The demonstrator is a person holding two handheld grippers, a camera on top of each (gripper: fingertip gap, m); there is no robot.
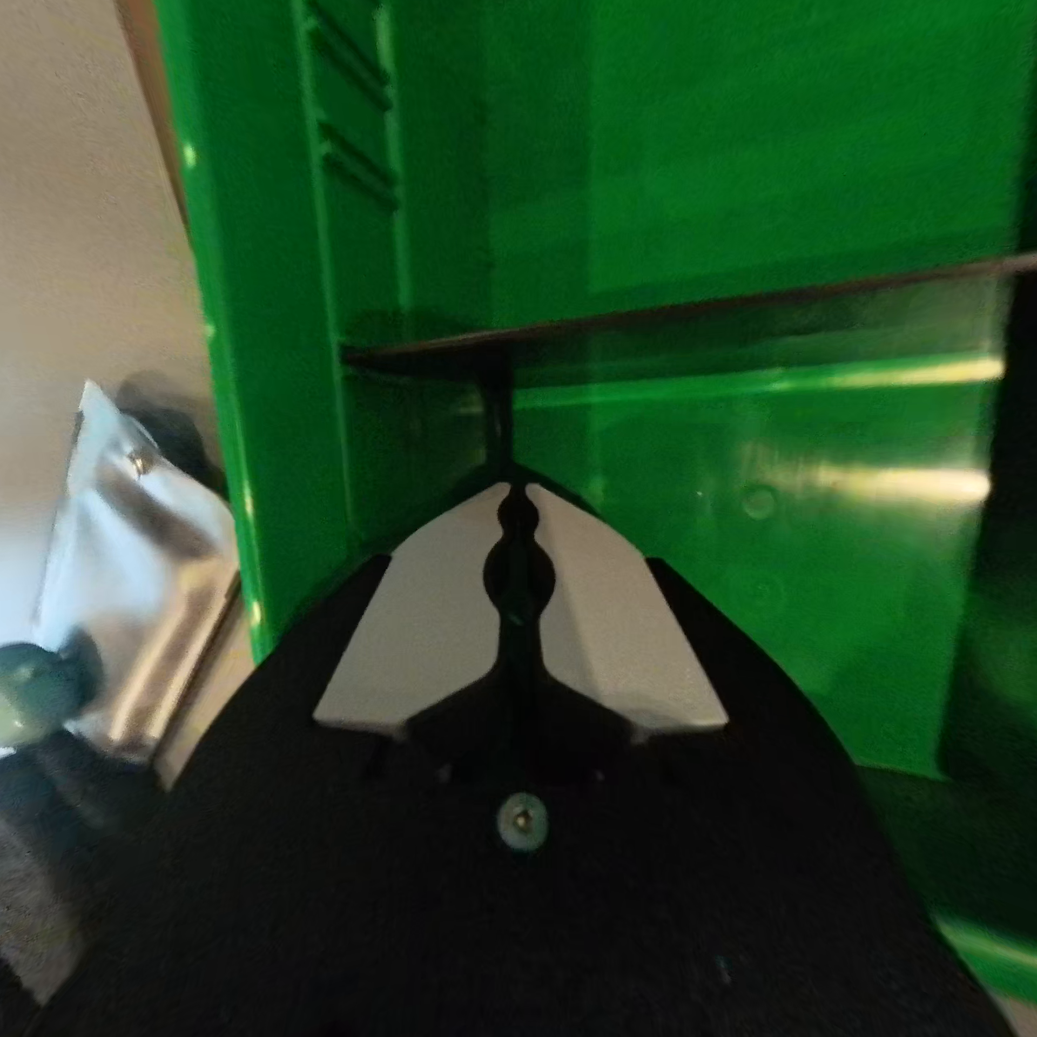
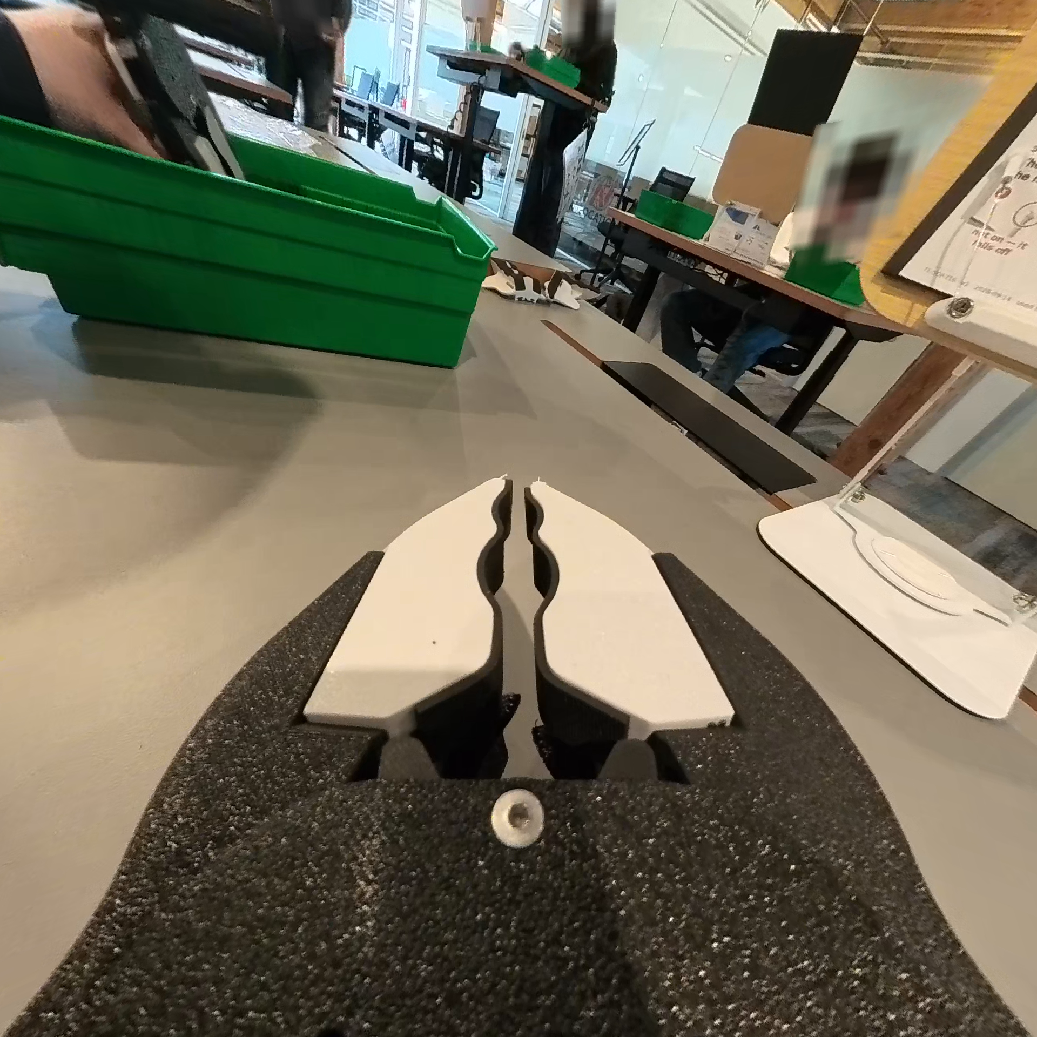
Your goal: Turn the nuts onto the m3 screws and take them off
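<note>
Left claw (image 1: 517,494) pinched on thin dark screw-like stem inside green bin (image 1: 729,168); right claw (image 2: 517,488) narrow, empty, parked over surface (image 2: 280,477); hardware judged tiny, stiff, slippery; best gripped by shank.

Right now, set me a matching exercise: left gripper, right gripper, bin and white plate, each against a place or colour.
1. left gripper
2. right gripper
3. bin
4. white plate

A. green
B. on the table, far right in the right wrist view
C. low over bare table
D. inside the bin

Pairs: 1-D, 2-C, 3-A, 4-B.
</note>
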